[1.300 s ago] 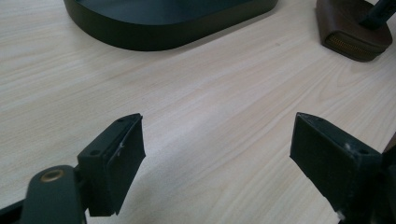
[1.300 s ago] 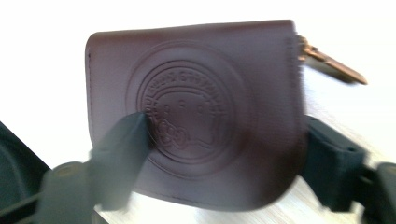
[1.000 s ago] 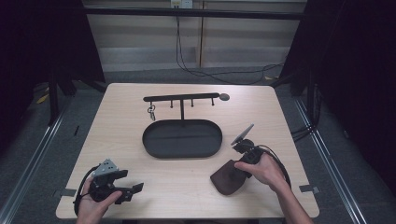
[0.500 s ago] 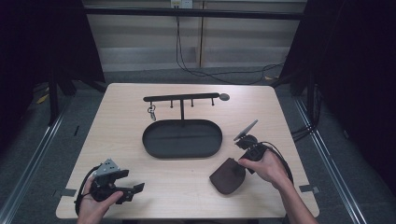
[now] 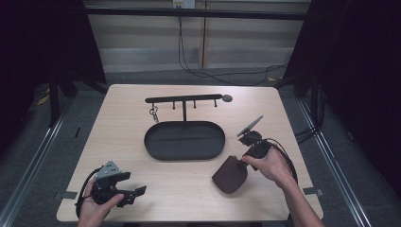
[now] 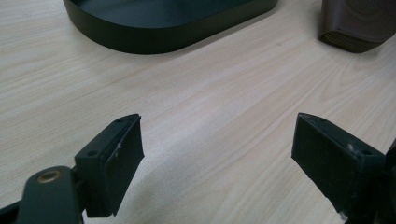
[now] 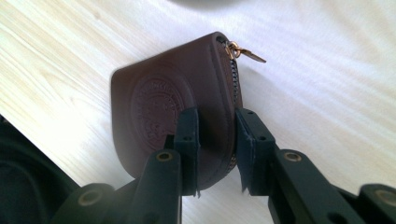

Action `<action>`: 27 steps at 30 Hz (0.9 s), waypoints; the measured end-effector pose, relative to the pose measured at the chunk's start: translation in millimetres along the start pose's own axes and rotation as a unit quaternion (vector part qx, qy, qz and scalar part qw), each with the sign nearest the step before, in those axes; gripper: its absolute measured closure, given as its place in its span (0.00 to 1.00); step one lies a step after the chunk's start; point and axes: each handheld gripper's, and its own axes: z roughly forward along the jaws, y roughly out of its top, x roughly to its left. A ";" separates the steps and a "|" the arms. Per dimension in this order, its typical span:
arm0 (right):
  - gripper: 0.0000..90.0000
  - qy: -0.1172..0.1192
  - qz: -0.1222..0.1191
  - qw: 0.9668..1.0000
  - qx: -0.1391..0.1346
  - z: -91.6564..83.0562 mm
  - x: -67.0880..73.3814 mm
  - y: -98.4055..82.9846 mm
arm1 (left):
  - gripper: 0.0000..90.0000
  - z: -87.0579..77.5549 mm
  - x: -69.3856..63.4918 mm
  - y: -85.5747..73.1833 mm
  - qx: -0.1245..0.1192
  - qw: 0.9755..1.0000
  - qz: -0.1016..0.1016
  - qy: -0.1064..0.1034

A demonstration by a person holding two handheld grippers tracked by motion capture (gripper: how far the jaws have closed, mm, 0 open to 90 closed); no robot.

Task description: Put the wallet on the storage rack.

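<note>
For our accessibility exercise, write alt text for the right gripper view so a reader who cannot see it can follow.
The right gripper has its two black jaws closed on the edge of a brown leather pouch with an embossed round emblem. A gold zipper pull sticks out at its top, above the pale wooden table.

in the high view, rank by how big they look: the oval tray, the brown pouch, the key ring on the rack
1. oval tray
2. brown pouch, held in the right claw
3. key ring, tiny, hanging from the rack
</note>
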 end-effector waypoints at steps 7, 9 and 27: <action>0.81 -0.016 -0.006 1.000 0.003 -4.1 3.5 4.7 | 0.18 1.0 -0.2 0.3 0.002 1.000 0.002 -0.001; 0.82 -0.022 -0.006 1.000 0.004 -6.3 4.5 6.1 | 0.18 1.0 -0.4 0.3 0.003 1.000 0.002 -0.002; 0.88 -0.032 -0.016 0.999 0.011 -29.2 16.5 18.2 | 0.18 0.1 0.8 0.5 0.003 1.000 -0.001 -0.001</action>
